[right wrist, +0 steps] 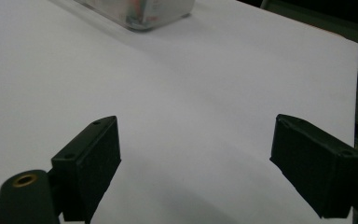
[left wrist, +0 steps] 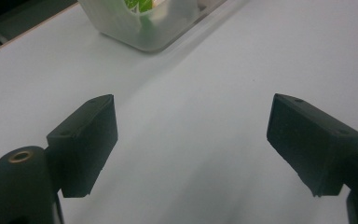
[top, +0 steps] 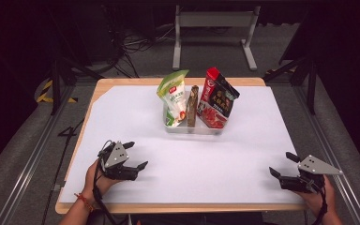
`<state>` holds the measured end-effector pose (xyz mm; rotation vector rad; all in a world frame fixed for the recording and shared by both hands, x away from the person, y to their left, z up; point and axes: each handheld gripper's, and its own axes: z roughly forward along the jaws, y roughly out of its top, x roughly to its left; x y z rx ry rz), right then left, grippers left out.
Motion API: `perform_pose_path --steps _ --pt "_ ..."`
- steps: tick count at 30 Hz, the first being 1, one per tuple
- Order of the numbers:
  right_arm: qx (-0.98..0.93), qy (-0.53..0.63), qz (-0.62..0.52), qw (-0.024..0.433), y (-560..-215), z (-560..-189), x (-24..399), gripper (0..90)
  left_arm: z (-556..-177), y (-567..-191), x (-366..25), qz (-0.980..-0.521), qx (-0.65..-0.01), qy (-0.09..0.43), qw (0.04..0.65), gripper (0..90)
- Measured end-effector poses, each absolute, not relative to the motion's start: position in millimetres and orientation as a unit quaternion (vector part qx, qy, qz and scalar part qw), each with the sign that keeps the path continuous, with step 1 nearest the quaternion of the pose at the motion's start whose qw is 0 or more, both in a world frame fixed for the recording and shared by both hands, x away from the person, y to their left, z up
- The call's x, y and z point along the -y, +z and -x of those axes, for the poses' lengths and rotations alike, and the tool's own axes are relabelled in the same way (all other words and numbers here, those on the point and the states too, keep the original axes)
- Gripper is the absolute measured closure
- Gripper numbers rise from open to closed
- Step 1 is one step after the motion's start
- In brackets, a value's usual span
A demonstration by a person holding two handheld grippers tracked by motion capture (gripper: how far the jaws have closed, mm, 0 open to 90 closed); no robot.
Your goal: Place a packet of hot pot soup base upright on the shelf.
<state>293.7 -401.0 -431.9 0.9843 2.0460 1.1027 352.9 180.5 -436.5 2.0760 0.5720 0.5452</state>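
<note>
Left gripper (top: 138,154): rests low at the near left of the white sheet (top: 136,122), held in the person's left hand (top: 96,176); jaws stand wide apart with nothing between them, as the left gripper view confirms.
Right gripper (top: 283,165): rests at the near right edge of the sheet, held in the person's right hand (top: 316,197); jaws likewise spread and empty, pointing left and slightly away from the person.
Table (top: 178,81): wooden top, covered almost wholly by the white sheet; the area between the grippers and the bin is bare.
Clear bin (top: 192,127): stands at the far centre of the sheet, well apart from both grippers; its long axis runs left to right across the table.
Bin contents: three packs standing upright side by side, namely a green-and-white pouch (top: 173,96) at the left, a narrow brown pack (top: 193,105) in the middle, and a red-and-black pouch (top: 218,98) at the right.
Bearing from jaws: the bin lies ahead and to the right of the left gripper, ahead and to the left of the right gripper.
Nearer hand: the left gripper sits closer to the bin, judged from the high view; the green-and-white pouch is its nearest pack, while the red-and-black pouch faces the right gripper.
Approach judgement: each pack's tall axis is vertical, so a grasp likely comes at the top edge from above.
</note>
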Motion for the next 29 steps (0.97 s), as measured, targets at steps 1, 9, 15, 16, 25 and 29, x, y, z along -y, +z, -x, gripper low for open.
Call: perform_pose_path --steps 1,9,15,16,25,29 --pt "-0.772 0.415 -0.373 0.304 -431.6 -293.5 400.8 15.8 -353.0 -436.6 -180.2 -0.837 -0.232 0.220 0.443 17.1" --pt "-0.755 0.439 -0.403 0.273 -424.9 -295.0 400.7 16.0 -349.3 -433.7 -178.6 -0.833 -0.223 0.227 0.452 17.2" --pt "-0.758 0.435 -0.395 0.281 -423.5 -293.0 398.6 15.9 -351.9 -434.5 -179.0 -0.834 -0.228 0.225 0.450 17.2" --pt "-0.758 0.435 -0.395 0.282 -423.1 -293.3 398.3 15.9 -351.7 -434.3 -179.1 -0.833 -0.228 0.224 0.451 17.2" --pt "-0.763 0.430 -0.390 0.284 -423.6 -294.8 395.4 16.8 -351.2 -433.1 -181.2 -0.829 -0.236 0.223 0.456 17.2" --pt "-0.766 0.429 -0.387 0.282 -424.2 -295.6 395.1 16.7 -352.8 -433.3 -182.9 -0.827 -0.240 0.224 0.457 17.2"
